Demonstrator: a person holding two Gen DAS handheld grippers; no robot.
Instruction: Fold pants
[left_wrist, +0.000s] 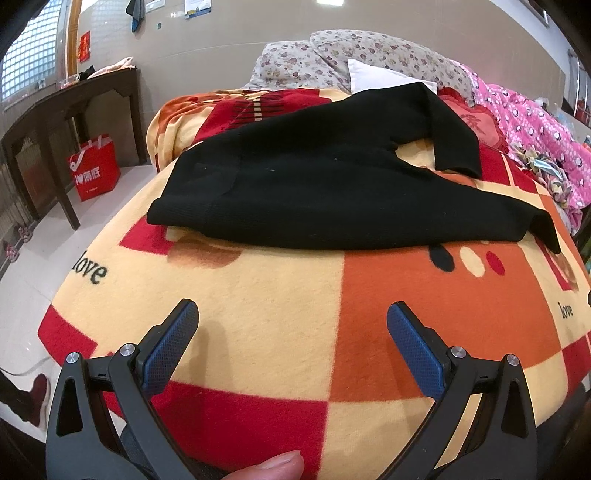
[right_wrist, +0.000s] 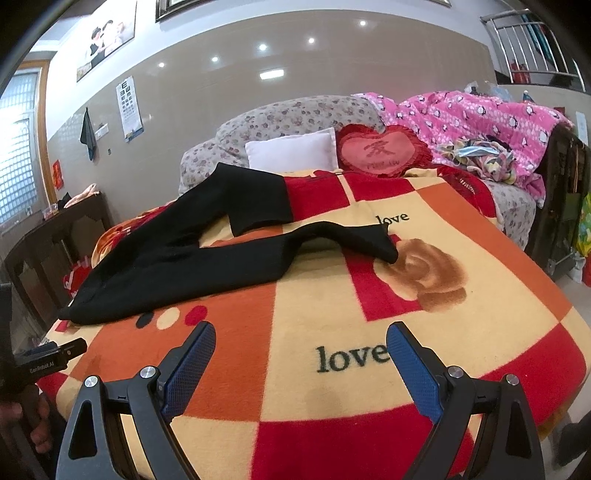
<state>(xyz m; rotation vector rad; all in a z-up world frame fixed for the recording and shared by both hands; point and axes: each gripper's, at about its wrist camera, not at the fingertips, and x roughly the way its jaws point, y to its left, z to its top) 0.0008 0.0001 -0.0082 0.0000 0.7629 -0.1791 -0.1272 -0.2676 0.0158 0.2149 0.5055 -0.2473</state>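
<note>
Black pants (left_wrist: 332, 184) lie flat on a checked red, orange and cream blanket (left_wrist: 280, 295), waist to the left, two legs spread apart toward the right. They also show in the right wrist view (right_wrist: 177, 258), with the leg ends (right_wrist: 369, 240) pointing right. My left gripper (left_wrist: 291, 321) is open and empty, held above the blanket in front of the pants. My right gripper (right_wrist: 301, 343) is open and empty, above the blanket near the word "love". Neither touches the pants.
Pillows (right_wrist: 291, 151), a red heart cushion (right_wrist: 380, 149) and a pink quilt (right_wrist: 480, 118) lie at the bed's far end. A dark wooden table (left_wrist: 66, 110) and a red bag (left_wrist: 94, 168) stand left of the bed. The left gripper's body (right_wrist: 44, 360) shows at the left edge.
</note>
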